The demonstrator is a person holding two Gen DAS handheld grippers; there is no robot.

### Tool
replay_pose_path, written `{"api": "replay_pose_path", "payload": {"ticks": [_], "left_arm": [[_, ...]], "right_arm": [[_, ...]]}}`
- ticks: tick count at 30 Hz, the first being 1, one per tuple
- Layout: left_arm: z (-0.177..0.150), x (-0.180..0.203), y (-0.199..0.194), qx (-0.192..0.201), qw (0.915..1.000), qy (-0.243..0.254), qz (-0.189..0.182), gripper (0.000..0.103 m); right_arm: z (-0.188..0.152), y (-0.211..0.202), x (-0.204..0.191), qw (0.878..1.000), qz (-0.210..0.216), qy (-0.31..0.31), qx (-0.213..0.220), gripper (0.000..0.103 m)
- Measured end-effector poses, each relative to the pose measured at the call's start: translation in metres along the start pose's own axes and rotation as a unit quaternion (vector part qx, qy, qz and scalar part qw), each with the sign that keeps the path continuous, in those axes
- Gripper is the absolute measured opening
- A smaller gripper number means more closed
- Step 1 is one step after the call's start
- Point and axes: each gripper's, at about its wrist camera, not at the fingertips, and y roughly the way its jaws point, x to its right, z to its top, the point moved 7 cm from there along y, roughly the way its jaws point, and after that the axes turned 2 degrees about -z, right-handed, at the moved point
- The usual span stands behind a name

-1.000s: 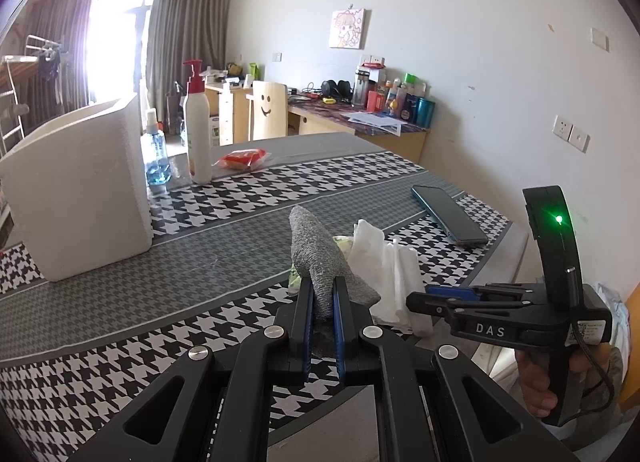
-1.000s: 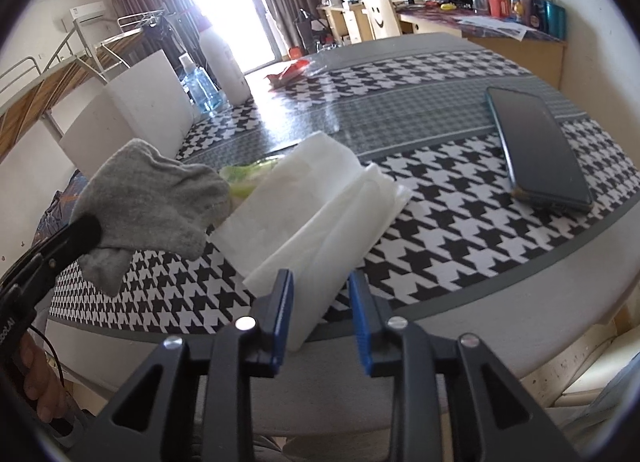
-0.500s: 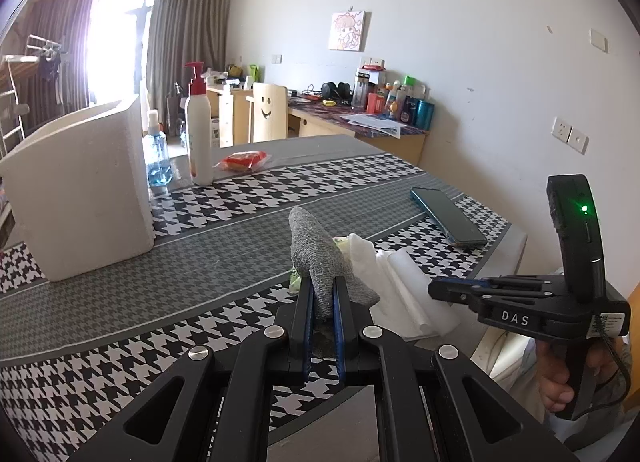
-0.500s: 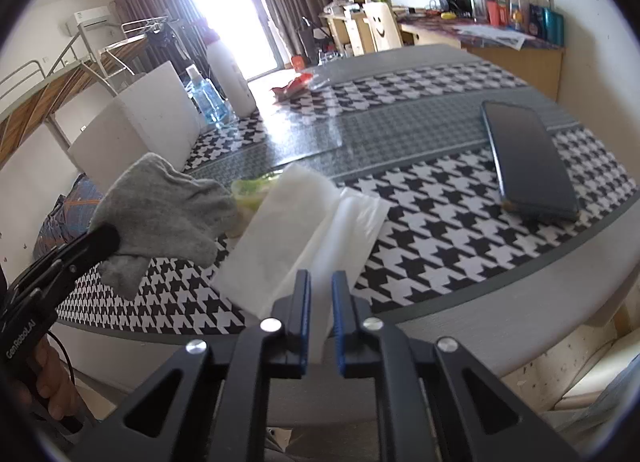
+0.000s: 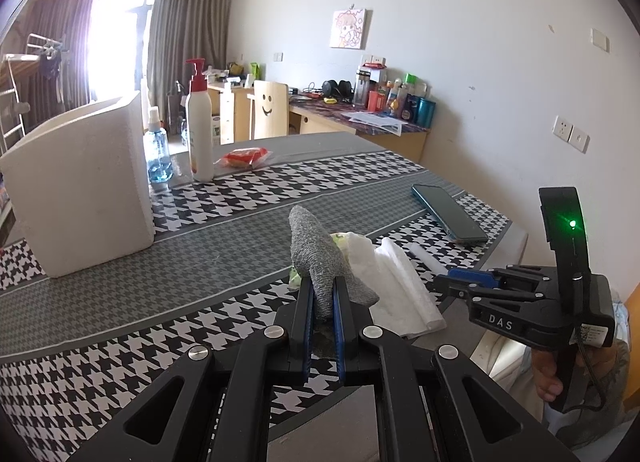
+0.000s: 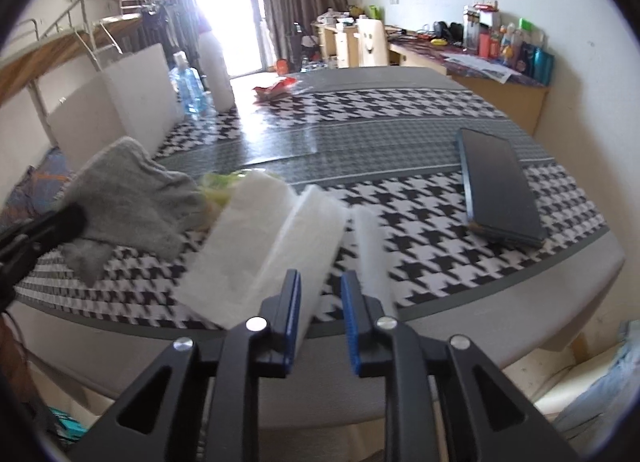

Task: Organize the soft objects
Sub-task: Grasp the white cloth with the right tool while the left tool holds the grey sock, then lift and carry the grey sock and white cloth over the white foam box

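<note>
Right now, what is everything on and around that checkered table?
grey cloth: one, grey, near table edge, clamped in left gripper
white tissues: a small pile, white, beside the cloth
phone: one, dark, right side of table
white box: one, white, left side
pump bottle: one, white with red pump, far side
spray bottle: one, blue, beside the pump bottle
red packet: one, red, far side
table: one, black-and-white check with grey bands
left gripper: black, blue pads, shut on cloth
right gripper: black, blue pads, open by the tissues

Each camera sits close behind its own tool, looking down along the fingers across the desk (image 5: 240, 246) toward the far window. Both views share the grey cloth (image 5: 320, 262) (image 6: 128, 197), white tissues (image 5: 396, 286) (image 6: 256, 246) and phone (image 5: 448, 211) (image 6: 500, 193).
</note>
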Motion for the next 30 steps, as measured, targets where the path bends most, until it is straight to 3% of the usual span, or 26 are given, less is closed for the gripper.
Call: {"api": "replay_pose_path", "payload": {"ticks": [6,10,25,28,30], "left_arm": [[0.002,0.000,0.004,-0.002,1.0000,0.002,-0.002,0.009],[0.003,0.000,0.006,-0.003,1.0000,0.000,-0.002,0.009],[0.004,-0.001,0.011,-0.002,1.0000,0.002,-0.003,0.009],[0.005,-0.004,0.012,-0.001,1.0000,0.000,0.000,0.009],[0.006,-0.005,0.011,0.000,1.0000,0.000,0.003,0.009]], "right_arm": [[0.001,-0.002,0.016,1.000,-0.024,0.001,0.008,0.026],[0.001,0.002,0.026,0.999,-0.046,0.000,0.011,0.035],[-0.005,0.018,0.050,0.997,-0.070,0.017,-0.013,0.035],[-0.004,0.018,0.051,0.998,-0.064,0.023,-0.014,0.020],[-0.003,0.016,0.049,0.998,-0.055,0.024,-0.015,0.020]]}}
